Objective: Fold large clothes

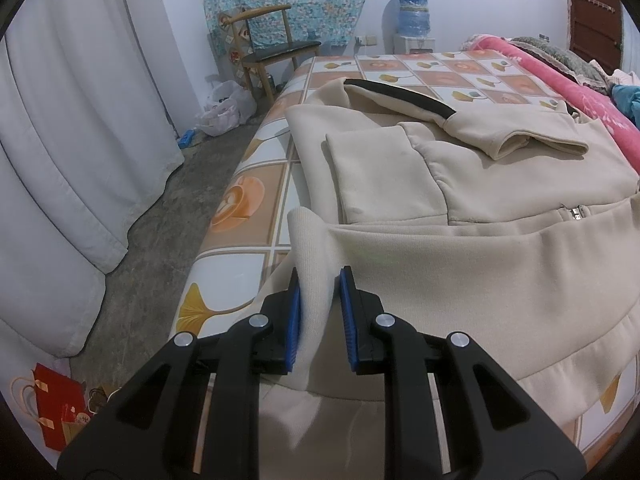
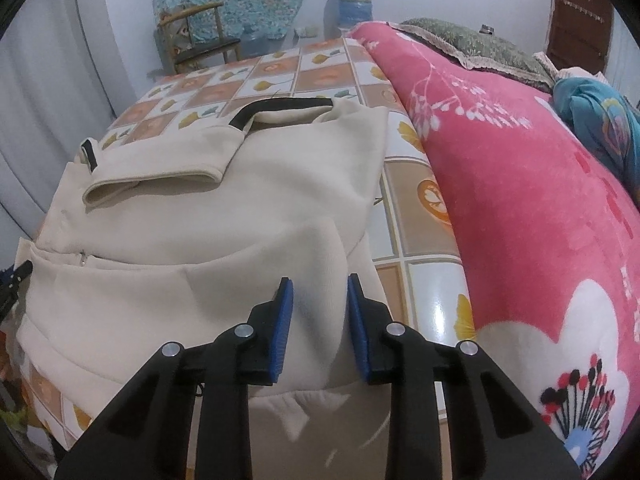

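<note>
Left gripper (image 1: 319,312) up close: blue pads clamp a bunched corner of the cream jacket (image 1: 460,184) hem at the near left edge of the bed (image 1: 248,216). Right gripper (image 2: 320,324) mirrors it at the near right hem corner, jaws drawn in on a fold of the same fabric; pads look to be pressing it, though contact is hard to confirm. Jacket lies flat on the tiled-pattern sheet, sleeves (image 1: 516,136) already crossed over the chest, so the width is dealt with. Holding both bottom corners keeps the hem straight, my guess is for carrying it to the far collar end. Pink blanket (image 2: 520,208) sits just right of the jacket, tight clearance there
</note>
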